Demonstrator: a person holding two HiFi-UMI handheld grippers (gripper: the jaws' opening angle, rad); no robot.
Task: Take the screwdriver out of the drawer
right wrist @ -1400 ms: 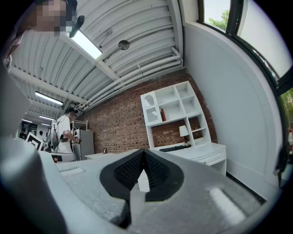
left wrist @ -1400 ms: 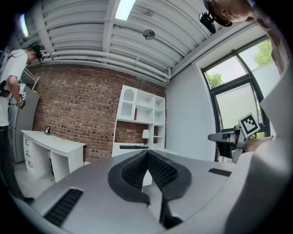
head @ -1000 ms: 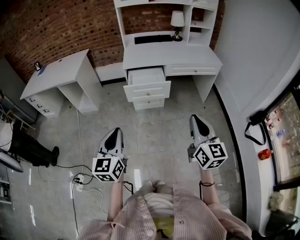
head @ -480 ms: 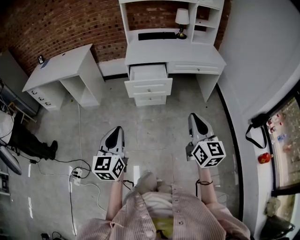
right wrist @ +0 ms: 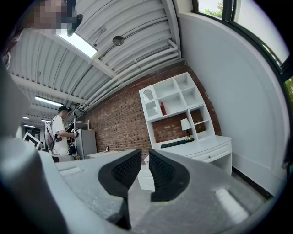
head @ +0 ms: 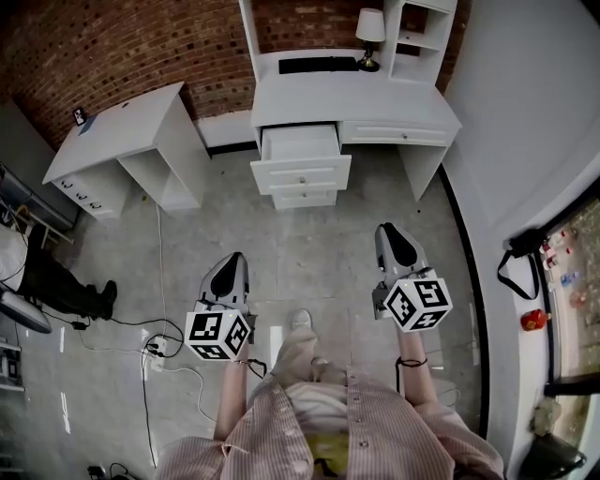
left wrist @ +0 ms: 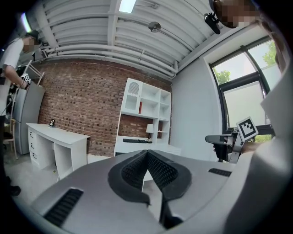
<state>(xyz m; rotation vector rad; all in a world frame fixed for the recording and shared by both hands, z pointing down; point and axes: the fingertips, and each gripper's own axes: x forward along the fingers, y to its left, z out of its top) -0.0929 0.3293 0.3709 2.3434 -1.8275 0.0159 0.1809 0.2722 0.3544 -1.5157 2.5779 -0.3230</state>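
Note:
The white desk [head: 356, 108] stands ahead against the brick wall, and its top drawer [head: 300, 150] is pulled out. No screwdriver shows in any view. Both grippers hang over the floor well short of the desk, pointing at it. My left gripper [head: 232, 258] is shut, its pads meeting at the tip [left wrist: 147, 153], with nothing held. My right gripper [head: 390, 228] has just been opening, and a narrow gap shows between its pads [right wrist: 145, 153] with nothing in it. The desk appears small beyond the jaws in both gripper views.
A second white desk [head: 122, 141] stands to the left. Cables and a power strip [head: 155, 356] lie on the floor by my left side. Another person [head: 56, 291] is at the far left. A lamp [head: 370, 28] and keyboard [head: 317, 64] sit on the desk; a white wall [head: 525, 112] runs along the right.
The desk has drawn slightly nearer in the head view, and a shoe has come forward between the grippers. Both grippers keep nearly the same place in the picture.

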